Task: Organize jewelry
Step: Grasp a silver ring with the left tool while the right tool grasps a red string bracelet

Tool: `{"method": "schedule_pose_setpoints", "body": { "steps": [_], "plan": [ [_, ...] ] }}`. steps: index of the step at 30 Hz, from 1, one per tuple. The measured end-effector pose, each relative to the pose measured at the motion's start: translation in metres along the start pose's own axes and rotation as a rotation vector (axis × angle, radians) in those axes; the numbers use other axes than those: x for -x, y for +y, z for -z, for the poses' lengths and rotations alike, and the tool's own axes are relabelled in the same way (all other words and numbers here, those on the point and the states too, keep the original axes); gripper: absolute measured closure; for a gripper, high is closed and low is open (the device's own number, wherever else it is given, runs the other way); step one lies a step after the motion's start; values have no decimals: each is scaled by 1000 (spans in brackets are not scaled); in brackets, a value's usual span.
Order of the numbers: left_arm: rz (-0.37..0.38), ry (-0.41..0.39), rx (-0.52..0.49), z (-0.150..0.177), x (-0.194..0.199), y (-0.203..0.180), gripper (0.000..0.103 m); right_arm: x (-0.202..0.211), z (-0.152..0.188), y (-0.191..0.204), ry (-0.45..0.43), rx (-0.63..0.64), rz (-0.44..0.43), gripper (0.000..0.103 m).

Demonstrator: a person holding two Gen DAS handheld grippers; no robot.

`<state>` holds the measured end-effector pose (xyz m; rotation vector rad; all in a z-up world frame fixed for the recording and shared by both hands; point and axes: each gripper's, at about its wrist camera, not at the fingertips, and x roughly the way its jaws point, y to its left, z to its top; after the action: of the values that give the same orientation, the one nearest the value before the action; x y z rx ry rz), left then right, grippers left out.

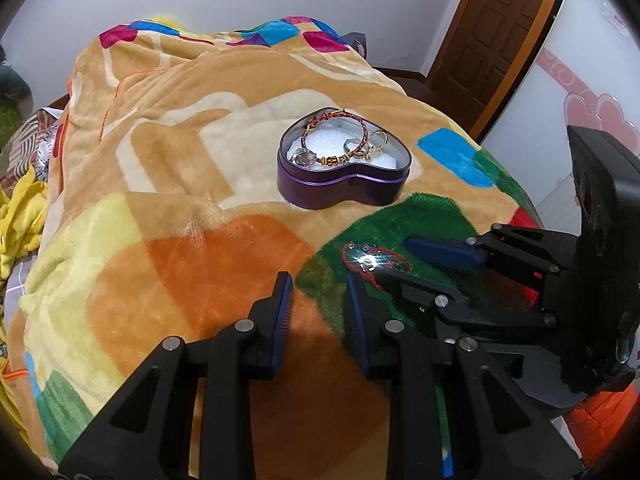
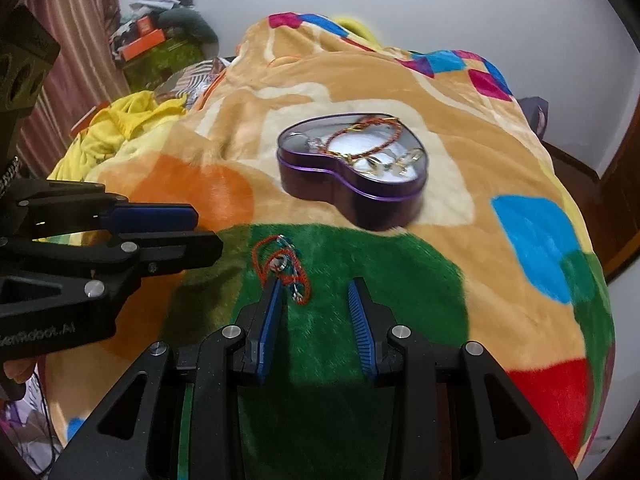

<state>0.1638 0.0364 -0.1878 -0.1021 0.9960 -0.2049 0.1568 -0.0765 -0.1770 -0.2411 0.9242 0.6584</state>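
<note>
Red string bracelet [image 2: 282, 268] lies on green blanket patch [image 2: 360, 256], at 7 o'clock from heart tin [image 2: 352, 188]. Right gripper [image 2: 316, 292] and left gripper [image 1: 320, 284]: jaws partly open, empty.

My right tool [image 2: 316, 292] open over the green blanket patch [image 2: 380, 264], red string bracelet [image 2: 284, 268] at its left finger; purple heart tin [image 2: 352, 196] beyond; left tool [image 2: 204, 232] alongside.
</note>
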Motion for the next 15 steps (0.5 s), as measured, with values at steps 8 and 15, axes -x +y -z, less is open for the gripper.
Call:
{"method": "schedule_pose_setpoints", "body": {
  "steps": [8, 15],
  "plan": [
    [8, 5, 2, 0, -1, 0, 76, 7, 1, -2, -32, -22, -49, 96],
    [61, 34, 0, 0, -17, -9, 76, 31, -1, -15, -98, -68, -26, 96]
  ]
}}
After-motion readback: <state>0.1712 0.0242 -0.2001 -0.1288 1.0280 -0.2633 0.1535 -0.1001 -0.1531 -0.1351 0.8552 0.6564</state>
